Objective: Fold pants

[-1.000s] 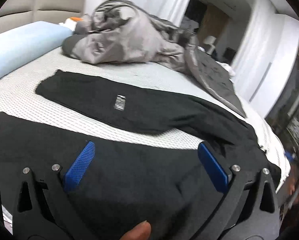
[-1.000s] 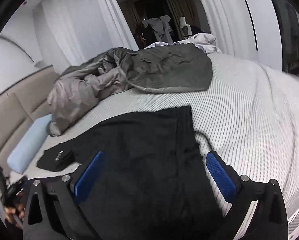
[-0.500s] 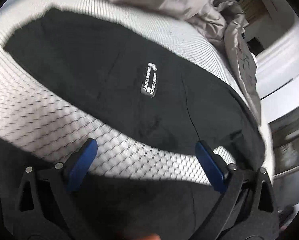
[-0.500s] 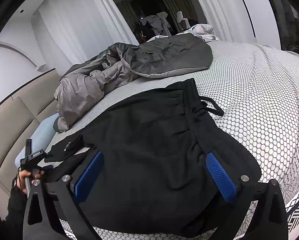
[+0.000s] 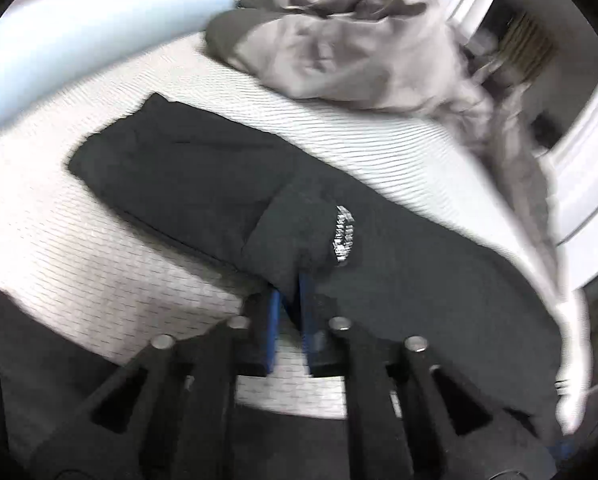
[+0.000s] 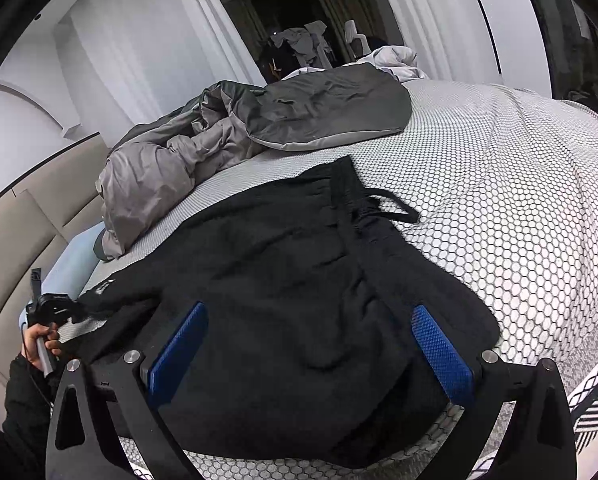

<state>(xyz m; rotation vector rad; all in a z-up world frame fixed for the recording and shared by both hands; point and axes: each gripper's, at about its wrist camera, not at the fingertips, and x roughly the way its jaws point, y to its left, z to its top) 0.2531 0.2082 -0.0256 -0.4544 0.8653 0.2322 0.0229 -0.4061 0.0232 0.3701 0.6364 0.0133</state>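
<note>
- at 6 o'clock in the left wrist view, the left gripper (image 5: pixel 289 300) is seen with its blue pads drawn nearly together; the jaws are closing, and a raised fold of the black pants (image 5: pixel 291 216) is pinched between the pad tips.
- just past that pinch, toward 1 o'clock, a small white printed label (image 5: pixel 344 236) is seen on the lifted cloth.
- one pant leg is stretched from the pinch toward 10 o'clock, lying flat on the white patterned bed cover (image 5: pixel 99 264); a second dark stretch of the pants is seen at 7 o'clock, below the gripper frame.
- further out, a light blue pillow (image 5: pixel 71 36) is seen at 10 o'clock and a crumpled grey duvet (image 5: pixel 351 48) at 1 o'clock; this view is blurred.
- at 6 o'clock in the right wrist view, the right gripper (image 6: pixel 307 356) is held with its jaws wide apart; the pads stand to either side of the waist end of the pants (image 6: pixel 299 280), and whether they touch the cloth cannot be told.
- the waistband is seen running toward 12 o'clock, with a black drawstring (image 6: pixel 395 210) trailing onto the honeycomb cover (image 6: pixel 499 200) toward 1 o'clock.
- at 8 o'clock, a hand (image 6: pixel 39 340) in a dark sleeve is seen gripping the other tool's handle at the far leg.
- beyond the pants, the grey duvet (image 6: pixel 259 128) is heaped at 11 to 12 o'clock, with white curtains (image 6: pixel 147 48) behind it.
</note>
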